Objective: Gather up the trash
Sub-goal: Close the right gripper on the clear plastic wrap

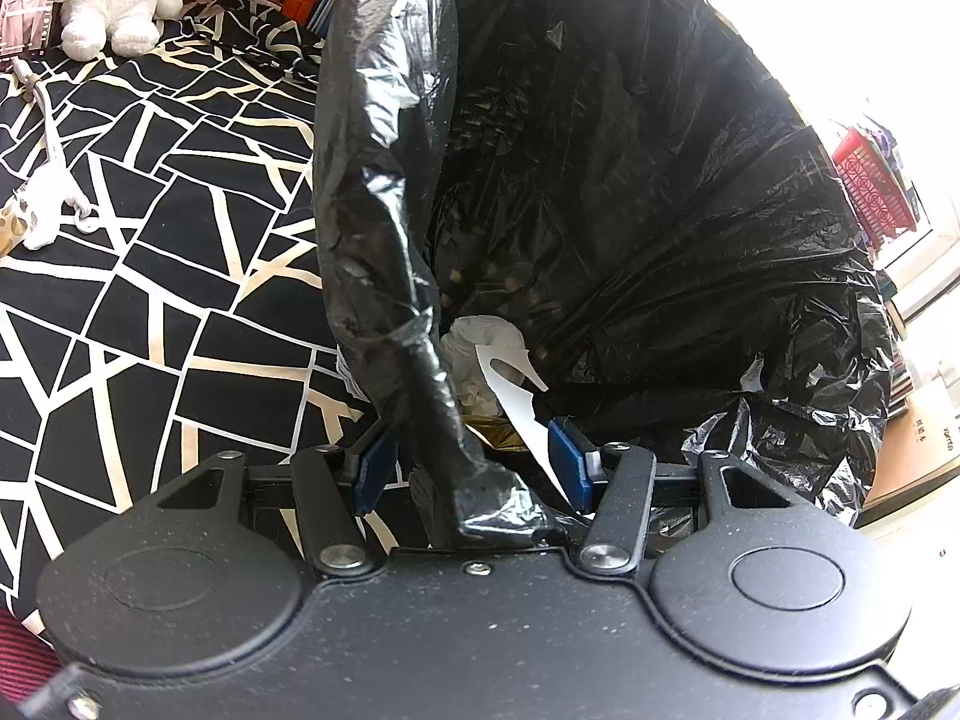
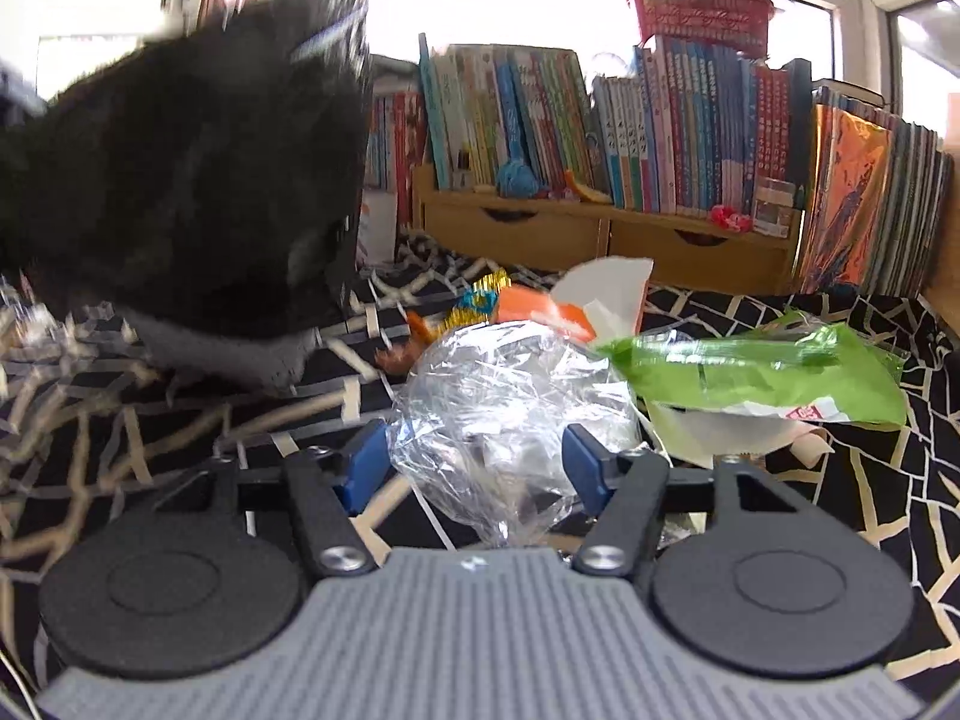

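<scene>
One black trash bag (image 1: 600, 192), mouth gaping in your left view, standing on the bed's black cover with cream crackle lines (image 1: 150, 276); in your right view it's the blurred dark mass at left (image 2: 180, 180). Your left gripper (image 1: 474, 468) has its fingers pinching a twisted strip of the bag's rim between the blue pads. Inside the bag: one crumpled white tissue (image 1: 480, 342), one white paper scrap (image 1: 516, 402), a bit of gold foil; deeper contents too dark to read. Your right gripper (image 2: 474, 468) sits around one crumpled clear plastic wrap (image 2: 498, 402); fingers spread, left pad looks clear of it, right pad contact can't be told. Behind it, still on the cover: one green wrapper (image 2: 762, 372), one orange-and-white carton piece (image 2: 570, 306), some small orange and gold bits, blurred. Room: wooden bookshelf packed with books (image 2: 600, 222), two red baskets, one plush toy (image 1: 114, 6), bright windows blown out.
</scene>
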The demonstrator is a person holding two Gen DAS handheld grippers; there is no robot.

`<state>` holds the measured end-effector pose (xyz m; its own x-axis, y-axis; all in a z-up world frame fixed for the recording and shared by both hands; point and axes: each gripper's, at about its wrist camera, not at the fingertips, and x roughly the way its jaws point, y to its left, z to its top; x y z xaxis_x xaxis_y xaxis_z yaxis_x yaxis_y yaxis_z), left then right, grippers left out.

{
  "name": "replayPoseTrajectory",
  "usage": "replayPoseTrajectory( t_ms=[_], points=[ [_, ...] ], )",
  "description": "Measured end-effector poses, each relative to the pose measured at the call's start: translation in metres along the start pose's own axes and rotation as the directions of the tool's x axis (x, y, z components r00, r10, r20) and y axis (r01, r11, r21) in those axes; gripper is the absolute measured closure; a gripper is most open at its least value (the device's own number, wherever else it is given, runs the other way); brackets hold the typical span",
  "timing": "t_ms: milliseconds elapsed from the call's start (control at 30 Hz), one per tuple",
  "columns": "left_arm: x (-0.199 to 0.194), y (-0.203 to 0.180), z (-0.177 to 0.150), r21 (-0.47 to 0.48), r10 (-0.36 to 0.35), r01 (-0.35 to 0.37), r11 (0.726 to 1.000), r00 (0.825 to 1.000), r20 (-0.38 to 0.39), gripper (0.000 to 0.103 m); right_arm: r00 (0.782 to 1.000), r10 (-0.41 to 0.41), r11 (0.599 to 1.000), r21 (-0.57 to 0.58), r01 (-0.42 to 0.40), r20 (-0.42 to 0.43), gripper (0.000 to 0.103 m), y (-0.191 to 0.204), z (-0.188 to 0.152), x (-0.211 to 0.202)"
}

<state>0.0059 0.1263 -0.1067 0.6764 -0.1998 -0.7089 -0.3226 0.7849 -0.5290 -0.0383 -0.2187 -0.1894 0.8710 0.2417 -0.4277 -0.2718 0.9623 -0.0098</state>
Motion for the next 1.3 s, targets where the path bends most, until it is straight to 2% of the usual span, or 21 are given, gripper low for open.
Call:
replayPoseTrajectory(
  t_ms=[133, 233, 300, 367, 400, 467, 633, 767, 900, 1067, 1133, 1300],
  points=[
    [0.000, 0.000, 0.000, 0.000, 0.000, 0.000, 1.000, 1.000, 0.000, 0.051, 0.997, 0.068, 0.989, 0.125, -0.072, 0.038, 0.039, -0.016, 0.014, -0.012],
    [0.000, 0.000, 0.000, 0.000, 0.000, 0.000, 1.000, 1.000, 0.000, 0.051, 0.990, 0.121, 0.960, 0.245, -0.134, 0.067, 0.042, -0.035, 0.023, -0.020],
    [0.000, 0.000, 0.000, 0.000, 0.000, 0.000, 1.000, 1.000, 0.000, 0.051, 0.985, 0.150, 0.935, 0.314, -0.168, 0.081, 0.060, -0.046, 0.026, -0.022],
    [0.000, 0.000, 0.000, -0.001, -0.001, 0.001, 1.000, 1.000, 0.000, 0.051, 0.983, 0.162, 0.905, 0.383, -0.184, 0.089, 0.061, -0.058, 0.029, -0.023],
    [0.000, 0.000, 0.000, -0.001, -0.001, 0.001, 1.000, 1.000, 0.000, 0.051, 0.984, 0.153, 0.905, 0.387, -0.177, 0.091, 0.061, -0.060, 0.029, -0.024],
    [0.000, 0.000, 0.000, 0.000, -0.001, 0.001, 1.000, 1.000, 0.000, 0.051, 0.990, 0.112, 0.932, 0.338, -0.134, 0.084, 0.061, -0.057, 0.028, -0.026],
    [0.000, 0.000, 0.000, -0.002, 0.000, 0.000, 1.000, 1.000, 0.000, 0.051, 0.992, 0.125, 0.974, 0.185, -0.128, 0.028, 0.063, -0.043, 0.021, -0.031],
    [0.001, 0.000, 0.000, -0.001, -0.002, 0.002, 1.000, 1.000, -0.001, 0.051, 0.988, 0.156, 0.983, 0.105, -0.153, -0.022, 0.065, -0.030, 0.011, -0.033],
    [0.001, 0.000, 0.000, -0.002, -0.002, 0.002, 1.000, 1.000, -0.001, 0.051, 0.983, 0.180, 0.981, 0.082, -0.177, -0.030, 0.072, -0.022, 0.003, -0.038],
    [0.001, 0.000, 0.000, -0.002, -0.003, 0.003, 1.000, 1.000, -0.001, 0.051, 0.983, 0.176, 0.974, 0.135, -0.182, 0.052, 0.078, -0.026, 0.008, -0.047],
    [0.002, 0.000, 0.000, -0.002, -0.003, 0.003, 1.000, 1.000, 0.000, 0.051, 0.979, 0.182, 0.967, 0.161, -0.195, 0.092, 0.084, -0.031, 0.015, -0.052],
    [0.003, 0.000, 0.000, -0.005, -0.005, 0.005, 1.000, 1.000, 0.000, 0.051, 0.964, 0.191, 0.955, 0.191, -0.225, 0.183, 0.088, -0.043, 0.040, -0.062]
  ],
)
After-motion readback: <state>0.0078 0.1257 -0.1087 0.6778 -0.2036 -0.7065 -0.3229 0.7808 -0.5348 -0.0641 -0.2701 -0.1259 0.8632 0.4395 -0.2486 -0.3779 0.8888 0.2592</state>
